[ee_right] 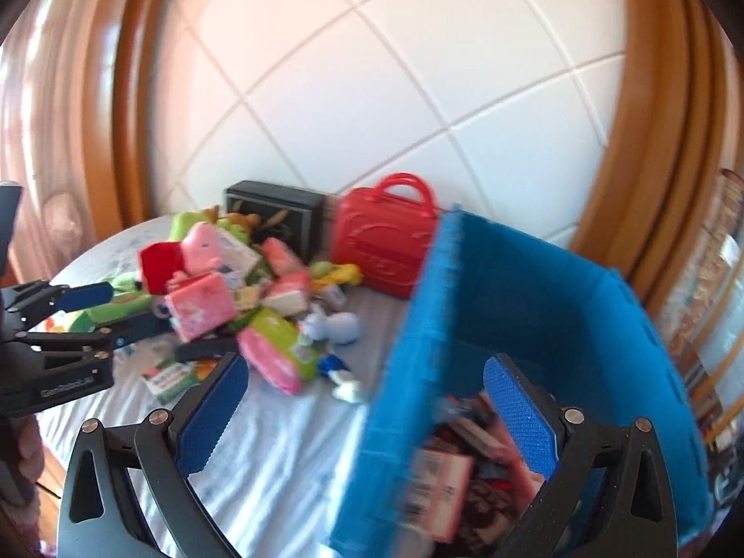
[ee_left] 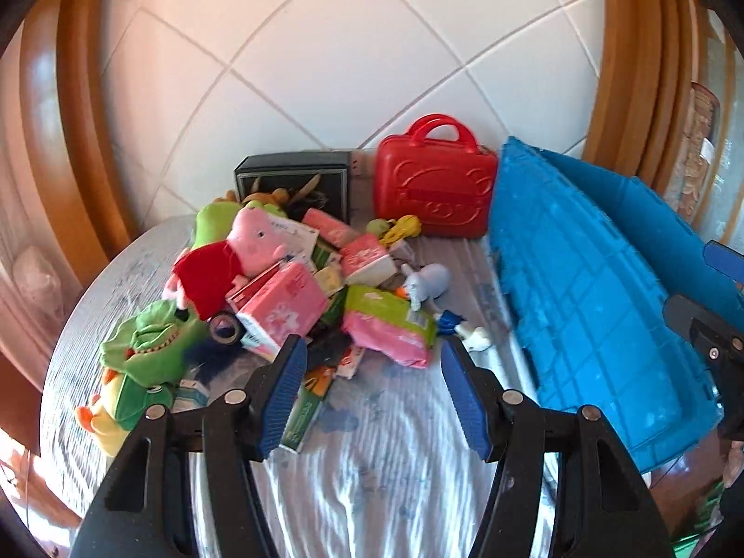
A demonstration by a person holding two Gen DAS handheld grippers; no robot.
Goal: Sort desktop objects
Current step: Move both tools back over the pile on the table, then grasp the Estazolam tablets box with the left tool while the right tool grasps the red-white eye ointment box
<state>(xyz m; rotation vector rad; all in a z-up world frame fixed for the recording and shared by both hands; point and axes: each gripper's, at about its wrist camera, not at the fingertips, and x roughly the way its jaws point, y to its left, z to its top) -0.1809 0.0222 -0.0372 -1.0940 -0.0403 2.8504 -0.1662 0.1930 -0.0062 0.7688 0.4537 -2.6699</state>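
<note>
A pile of objects lies on the cloth-covered table (ee_left: 372,474): a pink pig plush (ee_left: 253,237), a green crocodile plush (ee_left: 149,344), pink tissue packs (ee_left: 283,309), a pink-and-green pack (ee_left: 390,328), a grey toy animal (ee_left: 428,281) and a tape roll (ee_left: 225,328). My left gripper (ee_left: 372,348) hangs open just in front of the pile, nothing between its fingers. A blue bin (ee_right: 534,288) stands to the right, holding several packets (ee_right: 441,479). My right gripper (ee_right: 365,365) is open and straddles the bin's near left wall without pressing it.
A red toy case (ee_left: 432,181) and a black box (ee_left: 297,176) stand at the back against the white tiled wall (ee_left: 348,60). A yellow duck plush (ee_left: 109,418) lies near the table's left edge. Wooden frames flank the scene. A person's hand (ee_right: 28,446) grips the left tool.
</note>
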